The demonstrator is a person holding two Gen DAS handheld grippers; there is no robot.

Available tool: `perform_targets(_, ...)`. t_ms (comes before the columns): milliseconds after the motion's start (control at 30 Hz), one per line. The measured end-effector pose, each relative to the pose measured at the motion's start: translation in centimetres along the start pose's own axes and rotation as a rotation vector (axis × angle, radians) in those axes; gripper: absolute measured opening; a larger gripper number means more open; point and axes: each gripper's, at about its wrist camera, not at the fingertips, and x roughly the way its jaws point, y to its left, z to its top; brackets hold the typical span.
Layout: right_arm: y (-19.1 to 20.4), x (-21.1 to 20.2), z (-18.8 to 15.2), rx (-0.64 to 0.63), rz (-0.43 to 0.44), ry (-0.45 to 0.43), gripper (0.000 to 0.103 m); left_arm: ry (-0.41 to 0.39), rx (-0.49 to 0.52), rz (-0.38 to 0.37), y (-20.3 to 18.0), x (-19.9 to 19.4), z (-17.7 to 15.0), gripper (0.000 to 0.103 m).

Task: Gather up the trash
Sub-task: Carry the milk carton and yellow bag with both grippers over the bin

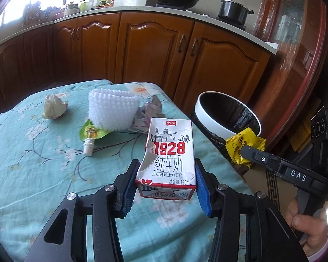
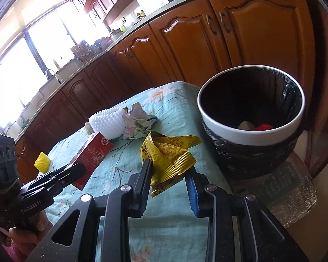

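Two pieces of trash are off the cloth, one in each tool. My left gripper [image 1: 166, 181] has its blue pads pressed against the two narrow sides of a small milk carton [image 1: 168, 155] — dented on its left edge, print facing my camera, held upright above the floral tablecloth [image 1: 32, 163]. My right gripper [image 2: 169, 174] is clamped on a crumpled yellow wrapper [image 2: 168, 152], the foil bunched between the dark finger on one side and the blue pad on the other, a loose tail hanging below.

From the right wrist view the trash bin [image 2: 249, 135] stands just off the table's far right corner, white rim over a black liner, and the wrapper sits close to its near-left side without being over the opening. Something beige and something red lie at the bottom of it; I cannot tell what they are.

On the cloth behind the carton I see a white foam fruit net [image 1: 111, 111], a crumpled paper wad [image 1: 148, 113] touching its right side, a green squeeze pouch [image 1: 91, 135] with a white cap partly under the net, and a pale crumpled ball [image 1: 53, 109] well to the left. A small yellow foam net [image 2: 42, 159] shows at the table's left edge in the right view — apart from the rest.
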Motion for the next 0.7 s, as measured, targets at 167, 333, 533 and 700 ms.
perform_targets(167, -2.1, -1.3, 0.9, 0.02, -0.026, -0.028, 0.031, 0.001, 0.045, -0.026, -2.1, 1.5, 1.2, 0.047)
perform_targets(333, -4.0, -2.1, 2.0, 0.033, -0.055, -0.054, 0.031, 0.015, 0.074, -0.051, -3.5, 3.4, 2.4, 0.047)
perform_targets(533, -6.0, -2.0, 3.8, 0.038, -0.097, -0.064, 0.031, 0.02, 0.108, -0.063, -4.9, 5.6, 4.0, 0.047)
perform_targets(700, -7.1, -1.7, 5.2, 0.032, -0.126, -0.067, 0.031, 0.034, 0.125, -0.082, -6.2, 7.6, 5.6, 0.047)
